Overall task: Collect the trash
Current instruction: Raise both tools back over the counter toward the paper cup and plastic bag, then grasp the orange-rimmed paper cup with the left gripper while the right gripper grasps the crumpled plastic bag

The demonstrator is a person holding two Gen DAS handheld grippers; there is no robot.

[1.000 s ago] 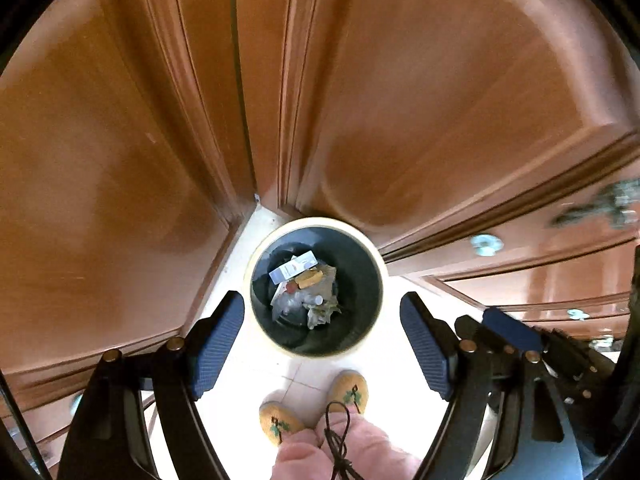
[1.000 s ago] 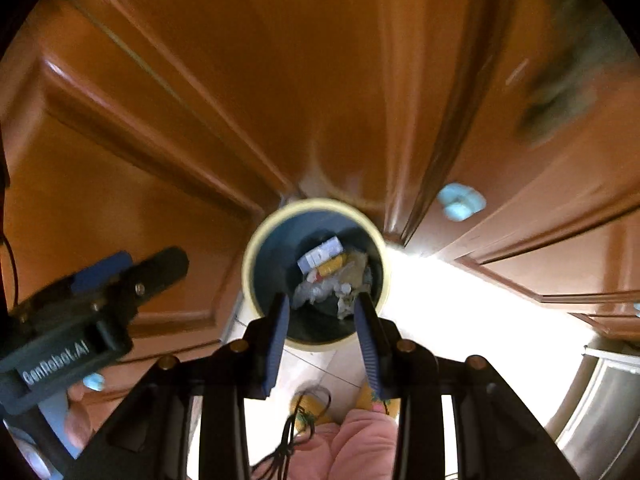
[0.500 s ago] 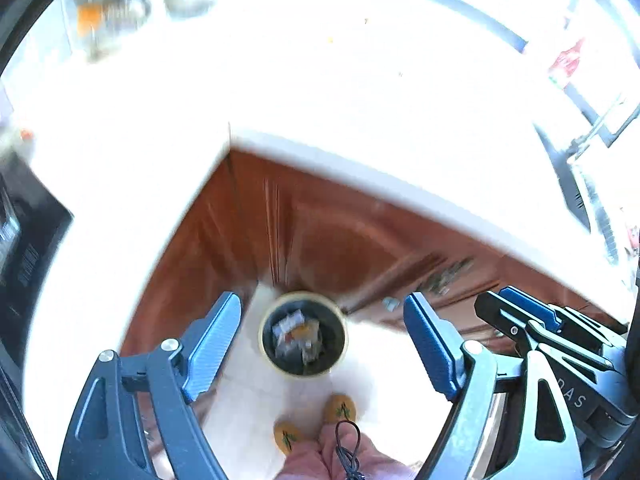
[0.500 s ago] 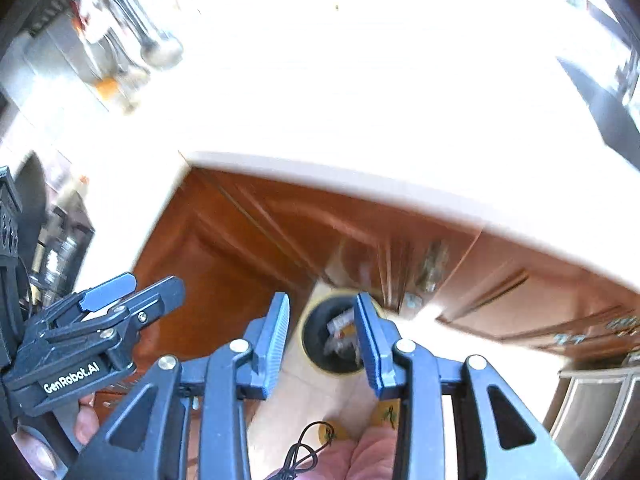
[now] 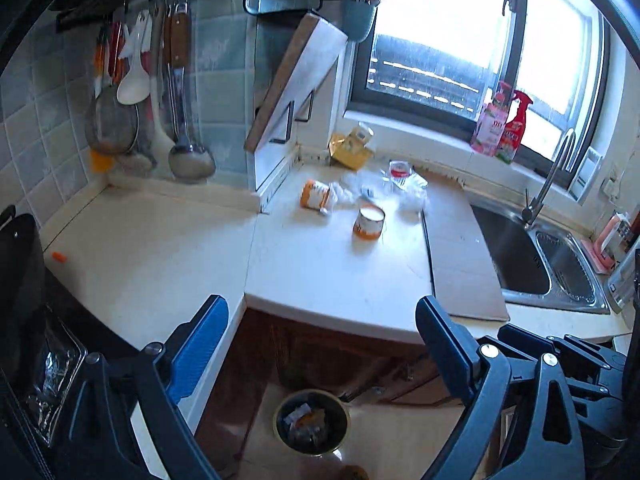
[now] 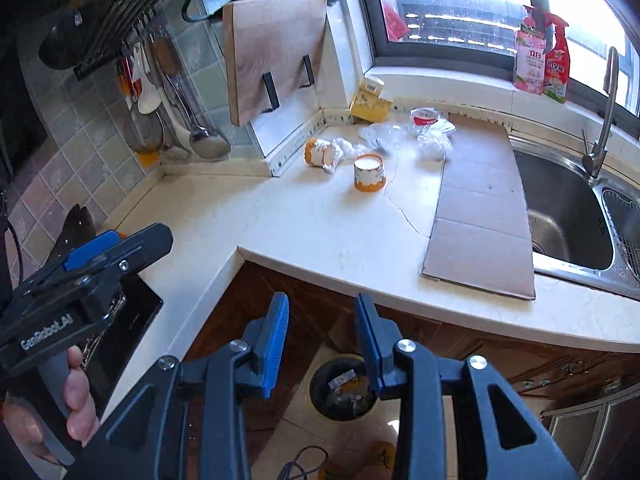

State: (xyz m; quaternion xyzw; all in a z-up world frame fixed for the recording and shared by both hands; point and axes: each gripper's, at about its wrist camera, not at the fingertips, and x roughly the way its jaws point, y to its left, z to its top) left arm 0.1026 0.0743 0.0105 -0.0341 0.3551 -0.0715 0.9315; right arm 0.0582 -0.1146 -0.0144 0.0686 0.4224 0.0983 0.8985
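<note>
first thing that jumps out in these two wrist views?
The trash cluster at the back of the countertop: an upright orange-and-white cup, a tipped one, crumpled clear plastic. Below, on the floor by the cabinets, stands the part-filled trash bin. Both claws, left and right, hang empty.

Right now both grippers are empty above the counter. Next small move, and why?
Probably reach the left gripper, open and empty, forward and down toward the upright orange cup. It is the piece of trash nearest the counter edge and stands apart from the tipped cup and plastic wrappers behind it. The bin on the floor already holds trash.
</note>
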